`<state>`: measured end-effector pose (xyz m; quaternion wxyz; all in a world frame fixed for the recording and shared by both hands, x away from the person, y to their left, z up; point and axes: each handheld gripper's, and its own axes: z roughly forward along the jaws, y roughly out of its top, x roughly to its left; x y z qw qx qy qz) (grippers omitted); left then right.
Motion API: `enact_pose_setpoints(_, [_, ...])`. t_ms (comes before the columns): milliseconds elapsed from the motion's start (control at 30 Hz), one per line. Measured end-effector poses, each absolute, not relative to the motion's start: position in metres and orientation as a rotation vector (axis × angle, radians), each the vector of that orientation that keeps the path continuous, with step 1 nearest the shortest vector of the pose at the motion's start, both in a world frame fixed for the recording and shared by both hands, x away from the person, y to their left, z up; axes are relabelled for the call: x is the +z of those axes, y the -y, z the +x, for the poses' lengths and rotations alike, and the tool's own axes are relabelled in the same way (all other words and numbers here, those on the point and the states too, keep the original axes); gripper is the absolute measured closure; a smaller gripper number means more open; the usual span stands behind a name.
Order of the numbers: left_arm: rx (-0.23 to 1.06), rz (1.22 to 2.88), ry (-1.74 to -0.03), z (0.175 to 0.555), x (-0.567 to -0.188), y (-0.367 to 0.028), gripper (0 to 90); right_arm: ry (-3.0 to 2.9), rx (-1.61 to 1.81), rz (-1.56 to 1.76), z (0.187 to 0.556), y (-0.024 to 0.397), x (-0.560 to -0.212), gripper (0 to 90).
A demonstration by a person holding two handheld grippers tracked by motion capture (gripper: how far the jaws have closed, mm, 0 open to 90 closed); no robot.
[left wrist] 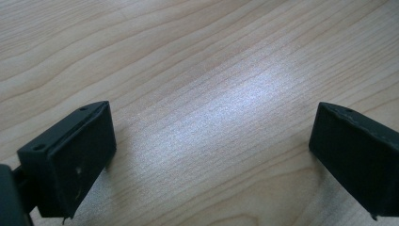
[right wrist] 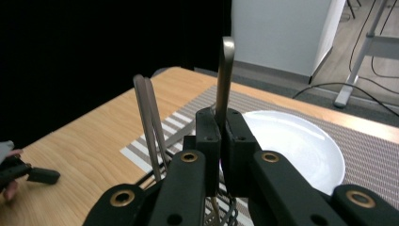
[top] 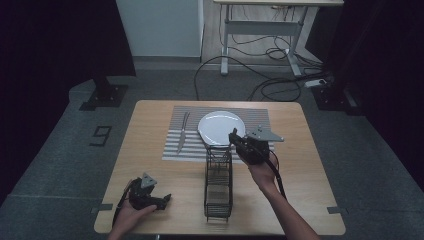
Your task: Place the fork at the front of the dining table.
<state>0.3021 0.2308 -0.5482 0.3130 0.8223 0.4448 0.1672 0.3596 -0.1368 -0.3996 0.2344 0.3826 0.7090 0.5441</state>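
My right gripper (top: 234, 137) hovers over the far end of a black wire cutlery rack (top: 218, 186) in the middle of the table. In the right gripper view, my right gripper (right wrist: 221, 125) is shut on the upright handle of a metal utensil (right wrist: 227, 70); its lower end is hidden behind the jaws. Two more slim metal handles (right wrist: 149, 117) stand in the rack beside it. My left gripper (top: 159, 201) rests open near the table's front left corner. In its own view my left gripper (left wrist: 211, 136) has jaws wide apart over bare wood.
A white plate (top: 220, 126) sits on a striped placemat (top: 260, 117) just beyond the rack, with a knife (top: 182, 132) to its left. The wooden table (top: 145, 145) stands on grey floor. A desk frame and cables (top: 280, 50) lie farther back.
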Motion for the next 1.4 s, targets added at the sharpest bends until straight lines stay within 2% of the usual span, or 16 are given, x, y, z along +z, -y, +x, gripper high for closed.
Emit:
enact_pose_setpoints(367, [0.441, 2.168, -1.173, 0.302, -0.548, -0.231, 0.8, -1.861, 1.564, 1.006, 0.347, 0.148, -0.373, 86.0])
enact_pose_setpoints(700, [0.44, 2.168, -1.173, 0.302, -0.548, -0.231, 0.8, -1.74, 1.617, 1.021, 0.337, 0.183, -0.349, 86.0])
enact_pose_setpoints(1133, [0.44, 2.168, -1.173, 0.302, -0.548, -0.231, 0.8, -1.717, 1.555, 1.102, 0.346, 0.208, -0.363, 86.0])
enact_pose_setpoints(1400, [0.442, 2.166, -1.173, 0.302, -0.548, -0.231, 0.9, -1.729, 1.474, 1.157, 0.359, 0.217, -0.386, 86.0])
